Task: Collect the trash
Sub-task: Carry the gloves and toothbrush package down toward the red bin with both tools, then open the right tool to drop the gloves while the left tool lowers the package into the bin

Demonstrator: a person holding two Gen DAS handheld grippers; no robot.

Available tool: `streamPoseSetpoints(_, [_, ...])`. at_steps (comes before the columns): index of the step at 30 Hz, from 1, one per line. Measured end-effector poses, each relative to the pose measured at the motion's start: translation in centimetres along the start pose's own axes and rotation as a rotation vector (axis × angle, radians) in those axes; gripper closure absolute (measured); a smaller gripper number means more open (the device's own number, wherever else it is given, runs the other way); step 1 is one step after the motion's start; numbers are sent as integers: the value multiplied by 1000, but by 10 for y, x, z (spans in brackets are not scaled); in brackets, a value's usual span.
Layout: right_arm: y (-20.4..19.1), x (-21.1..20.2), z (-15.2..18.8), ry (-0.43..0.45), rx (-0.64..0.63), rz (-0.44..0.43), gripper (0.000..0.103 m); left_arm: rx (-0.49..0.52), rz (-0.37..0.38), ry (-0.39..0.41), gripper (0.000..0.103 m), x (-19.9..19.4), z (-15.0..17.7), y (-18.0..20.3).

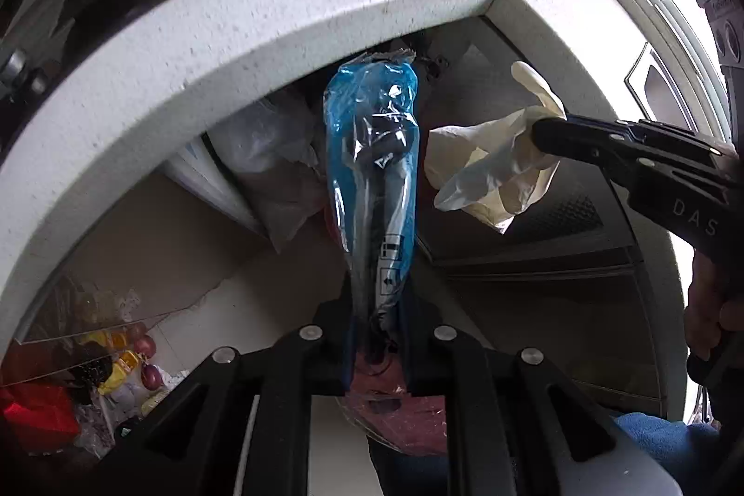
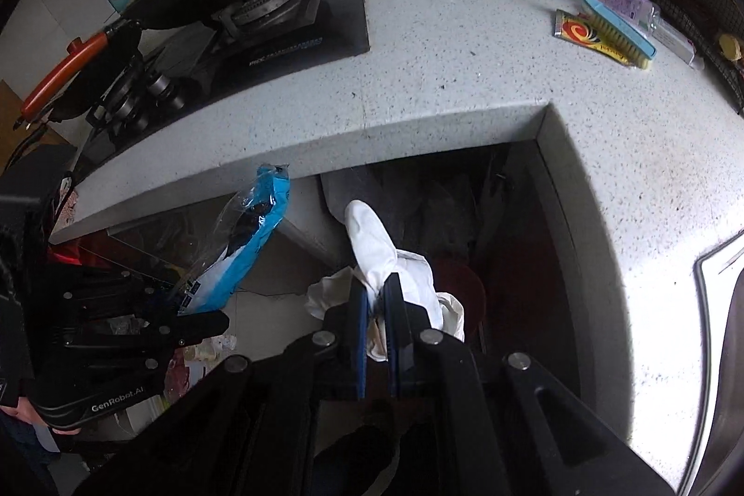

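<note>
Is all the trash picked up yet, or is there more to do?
Nothing looks binned yet. In hand: the left gripper pinches a blue plastic wrapper, and the right gripper pinches a white glove, both held below the counter edge. Left: dropping them, and maybe the yellow packet by the brush.

The blue wrapper (image 1: 372,152) is glossy, crinkled plastic film; the white glove (image 1: 493,170) looks thin, matt rubber; the bench (image 2: 465,45) is smooth speckled stone.

Black claws (image 2: 376,300) w/ blue pads, silver screws, GenRobot.AI mark
</note>
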State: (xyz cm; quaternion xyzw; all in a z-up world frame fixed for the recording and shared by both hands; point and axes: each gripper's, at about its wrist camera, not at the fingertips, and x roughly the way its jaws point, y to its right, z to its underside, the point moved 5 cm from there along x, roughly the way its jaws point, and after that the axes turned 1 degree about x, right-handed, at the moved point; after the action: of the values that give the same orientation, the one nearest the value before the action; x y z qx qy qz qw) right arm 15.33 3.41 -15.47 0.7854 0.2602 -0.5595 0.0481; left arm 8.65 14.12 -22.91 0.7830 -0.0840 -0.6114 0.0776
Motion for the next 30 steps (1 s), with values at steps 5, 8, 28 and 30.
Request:
streamPoseSetpoints(5, [14,44,19,-33,23,4,97,42,-6,-42,90,53,9,-3])
streamPoseSetpoints(8, [27,71,33,-29,57,15,97,52,22,-50,90,87,9,-8])
streamPoseSetpoints(28, [80,269,86,-109,48,72,97,10,-19,-134,90,254,10,-45])
streamPoseSetpoints(30, [82,274,94,-114,37,81,87,3,-24,-136,90,258,10,-49])
